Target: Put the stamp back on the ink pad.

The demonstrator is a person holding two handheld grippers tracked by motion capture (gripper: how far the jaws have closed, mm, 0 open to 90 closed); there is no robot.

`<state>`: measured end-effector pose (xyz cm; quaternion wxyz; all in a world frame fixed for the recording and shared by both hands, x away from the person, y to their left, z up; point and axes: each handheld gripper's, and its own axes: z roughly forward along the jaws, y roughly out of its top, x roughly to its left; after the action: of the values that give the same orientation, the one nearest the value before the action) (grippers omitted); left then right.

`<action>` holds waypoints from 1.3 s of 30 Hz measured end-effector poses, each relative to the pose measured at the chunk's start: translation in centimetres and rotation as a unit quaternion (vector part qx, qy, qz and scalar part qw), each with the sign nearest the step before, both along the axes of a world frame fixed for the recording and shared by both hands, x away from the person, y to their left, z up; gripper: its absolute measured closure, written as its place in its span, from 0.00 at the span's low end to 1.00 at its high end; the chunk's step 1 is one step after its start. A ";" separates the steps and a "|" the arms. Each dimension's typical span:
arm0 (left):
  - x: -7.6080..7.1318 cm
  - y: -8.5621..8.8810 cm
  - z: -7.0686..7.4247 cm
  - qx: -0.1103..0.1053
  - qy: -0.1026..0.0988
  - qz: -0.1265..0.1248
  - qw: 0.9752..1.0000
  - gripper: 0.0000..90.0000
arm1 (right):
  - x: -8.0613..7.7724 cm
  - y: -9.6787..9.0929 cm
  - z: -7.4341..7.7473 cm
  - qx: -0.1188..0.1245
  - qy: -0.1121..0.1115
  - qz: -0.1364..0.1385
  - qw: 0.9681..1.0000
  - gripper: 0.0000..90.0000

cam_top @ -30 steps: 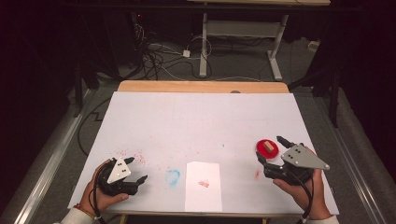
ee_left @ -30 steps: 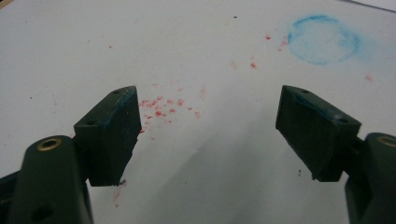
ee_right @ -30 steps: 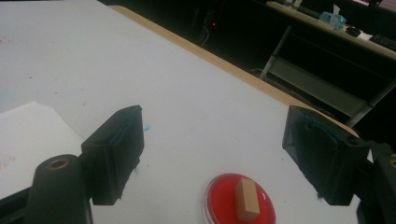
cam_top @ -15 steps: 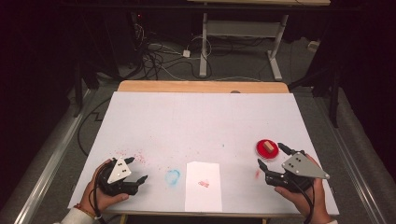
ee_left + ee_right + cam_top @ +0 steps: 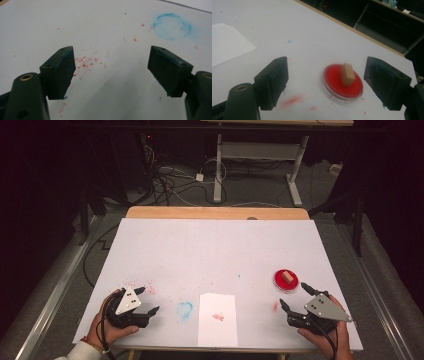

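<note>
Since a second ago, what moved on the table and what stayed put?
The right gripper drew back toward the person, away from the red ink pad with the wooden stamp on it. Its jaws are open, holding nothing. The left gripper, the paper, pad and stamp stayed put.

Dark room, grey floor (image 5: 345, 240), tangled cables (image 5: 165, 180) beyond the desk's far edge, white-framed table legs (image 5: 295, 175) behind.

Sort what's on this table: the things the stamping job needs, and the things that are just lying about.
Belongs to the job:
- wooden stamp, standing in the red ink pad
- white paper sheet, with a red mark
- right hand-held gripper, open, nearest the pad

Just lying about:
- blue ink ring
- red specks
- floor cables
</note>
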<state>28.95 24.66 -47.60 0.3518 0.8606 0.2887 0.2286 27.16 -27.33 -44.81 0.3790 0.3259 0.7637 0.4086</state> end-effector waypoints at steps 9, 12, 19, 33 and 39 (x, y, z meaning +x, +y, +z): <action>-0.1 0.0 -0.2 0.004 0.002 -0.003 1.000 0.24 | 0.4 -0.3 -1.7 -0.012 0.021 -0.009 1.000 0.22; -0.3 -0.1 0.0 0.002 -0.001 -0.003 1.000 0.24 | 0.4 -0.2 -1.8 -0.017 0.019 -0.004 1.000 0.22; -0.6 0.0 0.1 0.004 -0.011 -0.009 1.000 0.24 | 0.0 -0.1 -1.6 -0.020 0.016 -0.005 1.000 0.20; -0.5 0.2 -0.2 0.003 -0.003 -0.003 1.000 0.24 | 0.6 0.3 -1.6 -0.021 0.018 0.006 1.000 0.20; 0.0 0.0 -0.2 0.007 -0.008 -0.008 1.000 0.24 | 0.5 0.1 -1.6 -0.018 0.017 0.004 1.000 0.20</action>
<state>28.91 24.63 -47.77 0.3498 0.8633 0.2778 0.2348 27.63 -27.21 -46.38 0.3701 0.3232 0.7783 0.3910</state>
